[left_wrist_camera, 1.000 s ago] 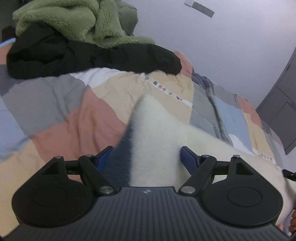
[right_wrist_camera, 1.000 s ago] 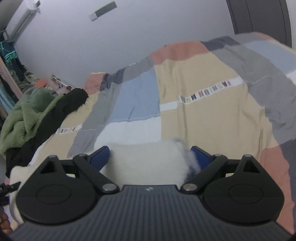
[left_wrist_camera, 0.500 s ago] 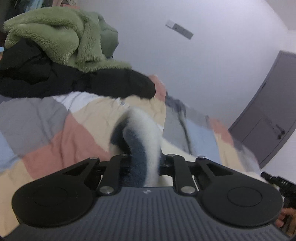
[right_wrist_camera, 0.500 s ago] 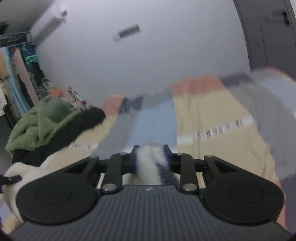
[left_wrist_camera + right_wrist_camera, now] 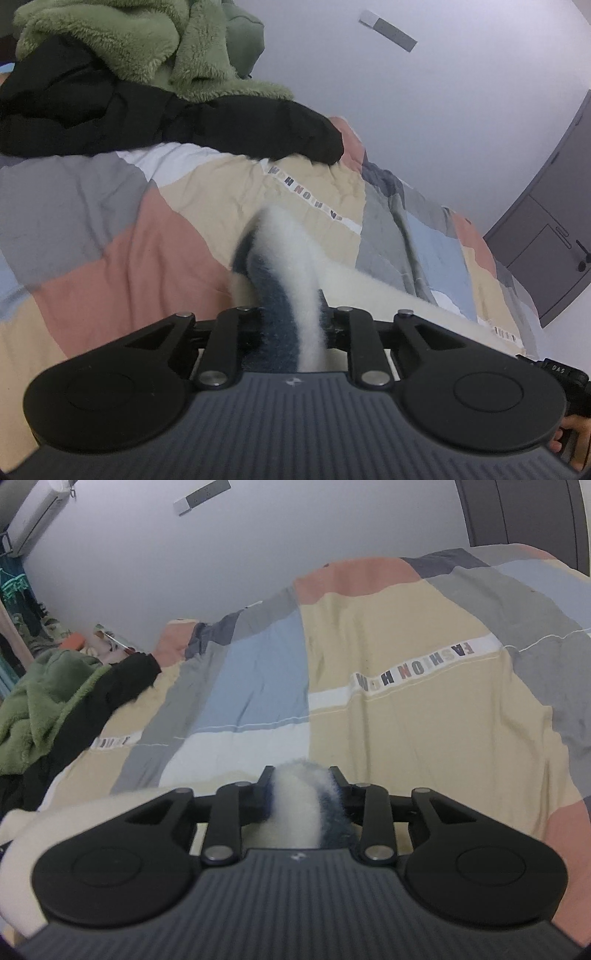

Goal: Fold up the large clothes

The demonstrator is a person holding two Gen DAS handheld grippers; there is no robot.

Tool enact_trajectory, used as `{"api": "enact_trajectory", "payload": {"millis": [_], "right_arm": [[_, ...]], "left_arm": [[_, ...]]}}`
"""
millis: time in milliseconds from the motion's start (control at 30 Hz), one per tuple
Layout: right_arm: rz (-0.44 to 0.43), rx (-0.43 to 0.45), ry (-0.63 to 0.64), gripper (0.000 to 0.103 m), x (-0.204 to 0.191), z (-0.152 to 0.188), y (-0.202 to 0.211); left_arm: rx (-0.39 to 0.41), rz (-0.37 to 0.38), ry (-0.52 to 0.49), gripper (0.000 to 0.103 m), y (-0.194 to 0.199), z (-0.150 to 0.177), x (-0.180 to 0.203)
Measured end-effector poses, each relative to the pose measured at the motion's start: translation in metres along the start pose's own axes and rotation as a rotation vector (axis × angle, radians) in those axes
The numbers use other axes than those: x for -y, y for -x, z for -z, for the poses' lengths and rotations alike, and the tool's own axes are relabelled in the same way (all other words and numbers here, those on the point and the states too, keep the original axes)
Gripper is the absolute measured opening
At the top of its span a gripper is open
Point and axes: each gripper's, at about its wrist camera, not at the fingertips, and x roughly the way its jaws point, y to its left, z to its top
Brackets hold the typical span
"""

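on the bed (image 5: 406, 720) | left view: door (image 5: 546, 251); right view: air conditioner (image 5: 33, 513)

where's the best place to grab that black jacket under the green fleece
Likely the black jacket's free sleeve end, approached from the open patchwork quilt side: it lies flat and uncovered, while the green fleece sits on the jacket's body.

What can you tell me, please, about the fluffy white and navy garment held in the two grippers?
The white and navy fleece garment looks thick and fuzzy, cream-white with dark blue patches. It lies on the patchwork quilt, bunched where the left gripper and right gripper each pinch a fold, though both sets of jaws are easing open slightly.
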Motion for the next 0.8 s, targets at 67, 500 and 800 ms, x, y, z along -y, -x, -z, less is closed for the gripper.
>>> {"api": "enact_trajectory", "payload": {"millis": [67,500,800], "right_arm": [[-0.002,0.009,-0.001,0.041,-0.002,-0.002,0.006],[-0.082,0.212,0.025,0.068,-0.031,0.003,0.087],[-0.207,0.187,0.235,0.068,-0.09,0.04,0.109]], "left_arm": [[0.01,0.007,0.007,0.025,0.006,0.001,0.0],[0.12,0.006,0.019,0.067,0.083,0.025,0.02],[0.125,0.092,-0.018,0.071,0.133,0.056,0.048]]}}
